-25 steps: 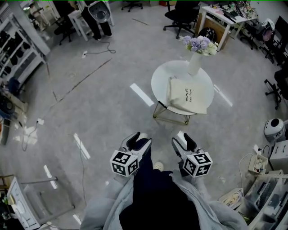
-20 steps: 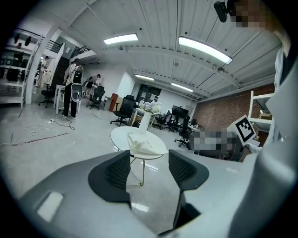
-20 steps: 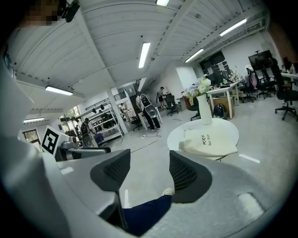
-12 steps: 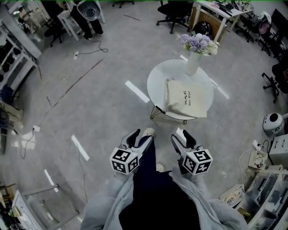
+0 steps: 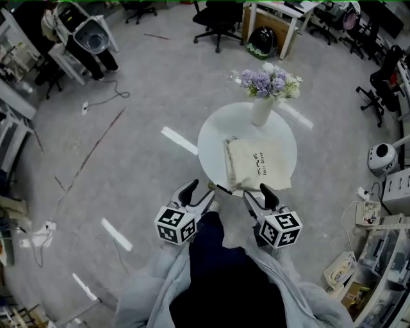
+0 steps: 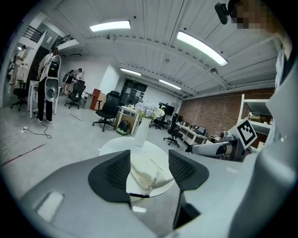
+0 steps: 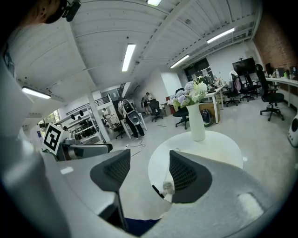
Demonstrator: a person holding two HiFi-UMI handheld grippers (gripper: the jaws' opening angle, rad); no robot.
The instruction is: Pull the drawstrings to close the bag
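Note:
A cream drawstring bag point(image 5: 256, 165) lies flat on a round white table point(image 5: 214, 144), its printed side up. A black drawstring end point(image 5: 221, 188) hangs over the table's near edge. My left gripper point(image 5: 197, 194) and right gripper point(image 5: 259, 196) are held side by side just short of that edge, both open and empty. In the left gripper view the bag point(image 6: 150, 171) and its black cord point(image 6: 138, 195) show in the gap between the jaws, well beyond them. The right gripper view catches the bag's corner point(image 7: 168, 188) and the cord point(image 7: 157, 190) at the table rim point(image 7: 153, 162).
A white vase of flowers point(image 5: 261, 96) stands at the table's far side. Office chairs point(image 5: 214, 19), desks and shelving ring the room. White tape strips point(image 5: 179, 139) and cables mark the floor. A white round device point(image 5: 381, 157) and power strips point(image 5: 368, 214) sit at the right.
The table and bag have come closer, now just ahead of both grippers. Both grippers kept their pose in front of the body, jaws apart.

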